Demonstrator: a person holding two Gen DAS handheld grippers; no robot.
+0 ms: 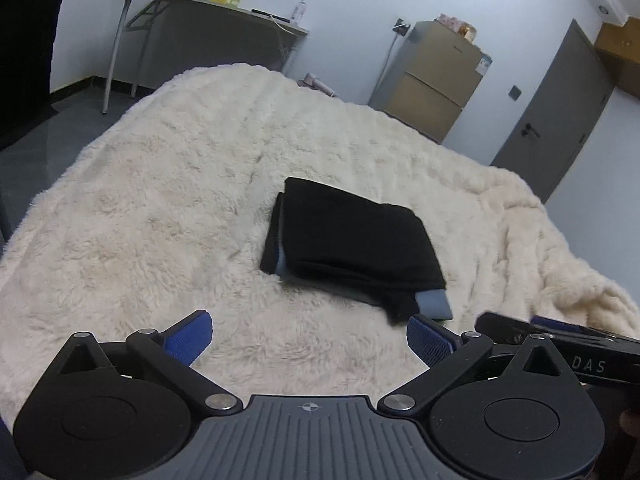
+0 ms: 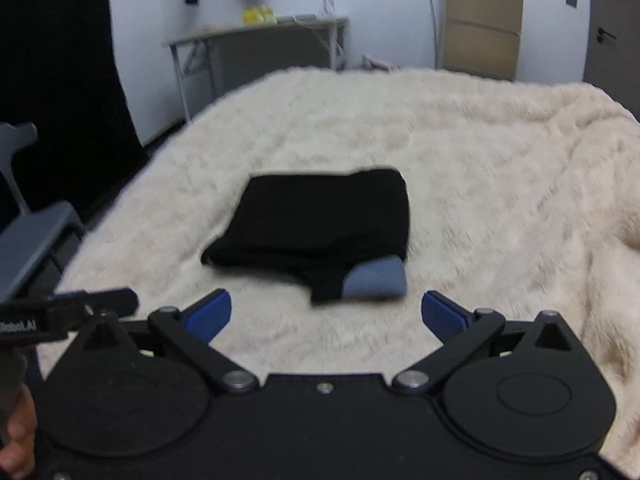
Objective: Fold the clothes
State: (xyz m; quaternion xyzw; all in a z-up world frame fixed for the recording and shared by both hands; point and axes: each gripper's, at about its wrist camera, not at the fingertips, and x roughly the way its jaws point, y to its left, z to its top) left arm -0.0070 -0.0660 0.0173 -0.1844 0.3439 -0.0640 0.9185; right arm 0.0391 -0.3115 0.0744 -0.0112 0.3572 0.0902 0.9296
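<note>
A black garment [image 1: 352, 240] lies folded into a thick rectangle on the cream fluffy blanket [image 1: 168, 184], with a blue-grey layer [image 1: 434, 304] poking out at its near corner. My left gripper [image 1: 310, 338] hangs short of the bundle, jaws wide open, nothing between the blue pads. The right wrist view shows the same black bundle [image 2: 320, 224] and its blue-grey corner [image 2: 376, 278] just beyond my right gripper [image 2: 326, 316], which is also wide open and holds nothing. Each gripper's body shows at the edge of the other's view.
The blanket [image 2: 500, 168] covers a bed. Behind it stand a folding table [image 1: 208, 12] with a yellow item and a bottle, a tan cabinet [image 1: 436, 80] and a grey door [image 1: 556, 120]. A grey chair [image 2: 28, 240] stands at the bed's left side.
</note>
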